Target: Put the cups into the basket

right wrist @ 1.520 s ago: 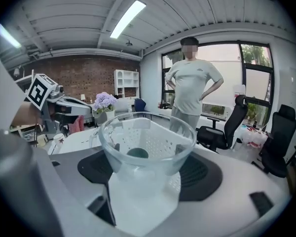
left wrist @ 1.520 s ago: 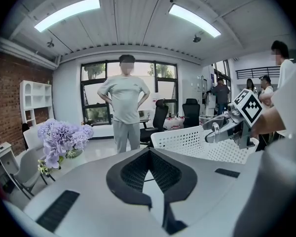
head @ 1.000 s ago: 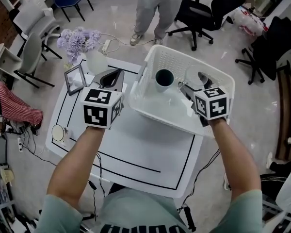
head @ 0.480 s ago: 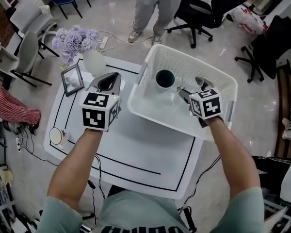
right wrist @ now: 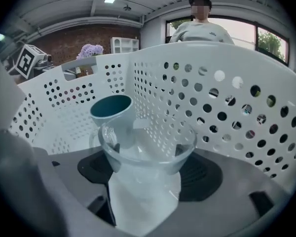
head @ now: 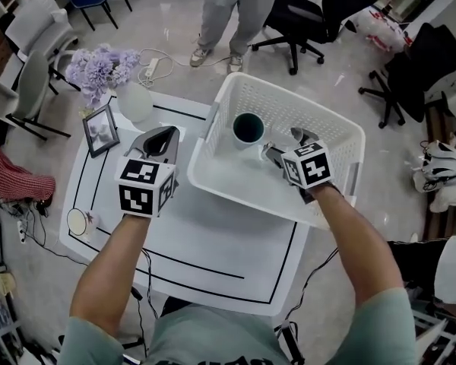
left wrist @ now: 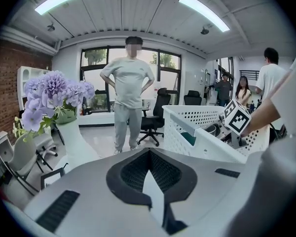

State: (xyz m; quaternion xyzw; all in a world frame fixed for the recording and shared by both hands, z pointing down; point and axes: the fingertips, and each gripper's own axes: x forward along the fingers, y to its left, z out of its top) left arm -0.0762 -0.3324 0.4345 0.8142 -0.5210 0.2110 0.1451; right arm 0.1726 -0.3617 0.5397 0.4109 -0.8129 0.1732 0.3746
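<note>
A white perforated basket (head: 210, 131) stands on the right half of the white table (head: 213, 238). Inside it, toward the far left, a teal cup (head: 248, 128) stands upright, and the right gripper view shows the same teal cup (right wrist: 113, 113) just ahead. My right gripper (head: 283, 144) is inside the basket, shut on a clear glass cup (right wrist: 148, 144) held upright between the jaws. The left gripper (head: 167, 133) hovers over the table left of the basket, shut and holding nothing. The left gripper view has the basket (left wrist: 197, 127) at its right.
A white vase of purple flowers (head: 133, 101) and a small photo frame (head: 100, 130) stand at the table's far left corner. A small round object (head: 77, 220) lies at its left edge. A person (head: 228, 14) stands beyond the table, with office chairs (head: 308, 14) around.
My right gripper has carried the glass cup leftward inside the basket, closer to the teal cup. The left gripper has hardly moved over the table.
</note>
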